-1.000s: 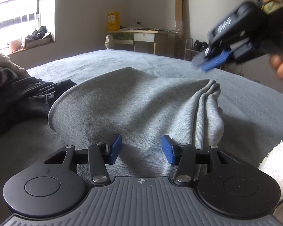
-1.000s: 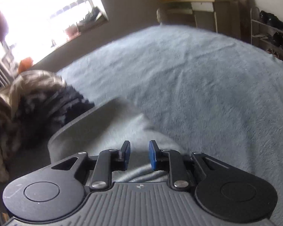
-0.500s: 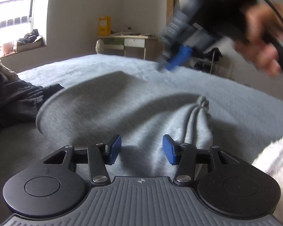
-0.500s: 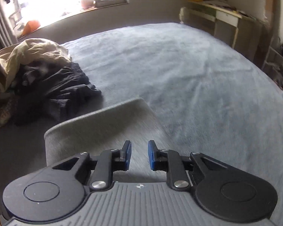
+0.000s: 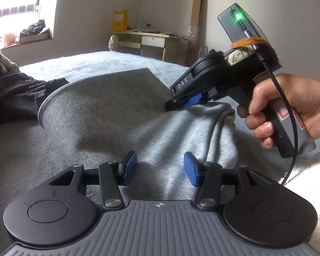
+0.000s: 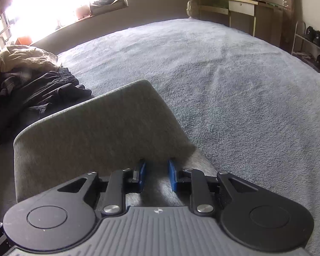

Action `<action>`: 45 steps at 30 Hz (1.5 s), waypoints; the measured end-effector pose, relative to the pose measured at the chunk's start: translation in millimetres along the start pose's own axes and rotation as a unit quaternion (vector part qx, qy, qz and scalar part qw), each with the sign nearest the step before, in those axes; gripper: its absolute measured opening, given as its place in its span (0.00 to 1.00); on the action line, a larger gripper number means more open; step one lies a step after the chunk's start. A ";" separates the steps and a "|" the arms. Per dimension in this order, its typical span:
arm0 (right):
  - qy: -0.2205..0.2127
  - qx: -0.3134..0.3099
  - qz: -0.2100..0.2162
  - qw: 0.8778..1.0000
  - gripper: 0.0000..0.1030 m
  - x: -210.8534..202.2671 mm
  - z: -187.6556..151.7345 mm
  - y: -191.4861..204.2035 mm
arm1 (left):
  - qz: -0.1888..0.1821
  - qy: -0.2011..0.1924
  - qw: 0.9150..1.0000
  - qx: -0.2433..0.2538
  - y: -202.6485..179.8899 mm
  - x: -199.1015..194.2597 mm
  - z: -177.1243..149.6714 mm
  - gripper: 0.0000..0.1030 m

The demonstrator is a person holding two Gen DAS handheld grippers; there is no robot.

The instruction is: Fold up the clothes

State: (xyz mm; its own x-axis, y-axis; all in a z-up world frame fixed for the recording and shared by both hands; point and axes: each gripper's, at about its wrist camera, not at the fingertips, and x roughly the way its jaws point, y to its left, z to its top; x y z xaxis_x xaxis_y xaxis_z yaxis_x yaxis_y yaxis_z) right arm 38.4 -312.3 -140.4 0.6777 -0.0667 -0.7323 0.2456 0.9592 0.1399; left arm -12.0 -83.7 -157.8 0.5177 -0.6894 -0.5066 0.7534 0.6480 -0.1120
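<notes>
Grey garment (image 5: 121,115) lies on the bed (image 6: 234,81), far edge straight; dark clothes (image 6: 44,91) crowd its left, open blanket lies right. Left claw (image 5: 160,167) gapes empty above it; right claw (image 6: 156,176), just widening, straddles fabric at its right edge, unclenched.

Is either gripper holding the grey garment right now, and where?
Neither. The left gripper is open above the grey garment; the right gripper is open, tips at its folded edge.

Garment (image 5: 121,111) on bed (image 6: 234,81); clothes pile (image 6: 38,81) left.
</notes>
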 end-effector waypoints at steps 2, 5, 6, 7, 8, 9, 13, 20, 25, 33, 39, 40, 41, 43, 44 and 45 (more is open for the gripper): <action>0.010 -0.006 -0.001 1.000 0.22 -0.5 6.5 2.0 | 0.002 0.006 1.000 0.004 -1.1 -0.6 2.4 0.47; 0.004 -0.020 0.014 1.000 0.23 -8.3 27.0 11.9 | 0.005 0.010 1.000 0.012 -2.9 -1.2 4.7 0.47; -0.003 -0.025 0.023 0.999 0.23 -11.8 34.8 15.9 | 0.007 0.010 1.000 0.012 -3.4 -1.1 4.4 0.47; -0.014 -0.029 0.033 0.999 0.23 -12.8 44.0 20.5 | 0.008 0.010 1.000 0.012 -3.8 -0.9 4.0 0.47; -0.021 -0.035 0.041 0.998 0.23 -10.6 55.3 26.8 | 0.010 0.011 1.000 0.012 -4.8 -1.1 3.6 0.47; -0.025 -0.038 0.047 0.998 0.23 -4.7 64.8 31.3 | 0.012 0.011 1.000 0.014 -6.0 -1.5 3.2 0.47; 0.021 -0.040 0.047 0.998 0.22 50.4 85.1 40.8 | 0.011 0.016 1.000 0.016 -6.7 -1.5 3.8 0.47; 0.029 -0.081 0.005 0.996 0.21 95.5 72.7 49.9 | 0.002 0.011 1.000 0.009 -3.0 0.1 2.1 0.47; 0.008 -0.071 0.015 0.997 0.23 71.5 84.3 51.1 | -0.007 0.008 1.000 -0.002 -0.2 0.1 1.2 0.47; 0.010 -0.175 0.213 0.961 0.23 -5.5 82.1 98.4 | -0.010 -0.003 1.000 -0.015 -0.4 -1.5 -1.8 0.47; 0.084 -0.235 0.188 0.950 0.22 49.5 46.9 145.7 | -0.012 -0.005 1.000 -0.024 -5.0 -3.5 -4.5 0.47; 0.081 -0.237 0.180 0.951 0.22 60.4 40.6 149.6 | -0.011 -0.005 1.000 -0.024 -5.3 -3.4 -4.1 0.47; 0.070 -0.235 0.177 0.953 0.22 65.1 37.4 151.1 | -0.010 -0.004 1.000 -0.023 -5.5 -3.2 -3.7 0.47; 0.070 -0.225 0.167 0.958 0.22 64.7 38.9 151.7 | -0.010 -0.003 1.000 -0.024 -5.3 -2.9 -2.9 0.47; 0.069 -0.230 0.164 0.957 0.22 62.1 39.7 152.4 | -0.011 -0.002 1.000 -0.025 -5.1 -2.9 -2.6 0.47; 0.067 -0.235 0.163 0.956 0.22 57.5 41.0 151.5 | -0.012 -0.002 1.000 -0.024 -5.1 -3.1 -2.4 0.47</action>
State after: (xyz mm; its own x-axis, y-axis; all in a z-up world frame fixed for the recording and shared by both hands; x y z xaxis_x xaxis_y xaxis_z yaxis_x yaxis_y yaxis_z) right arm 142.9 -182.0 -134.0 0.5629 0.2630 -0.7836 -0.3234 0.9425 0.0841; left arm -18.4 -84.2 -157.6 0.5011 -0.7068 -0.4994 0.7455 0.6456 -0.1656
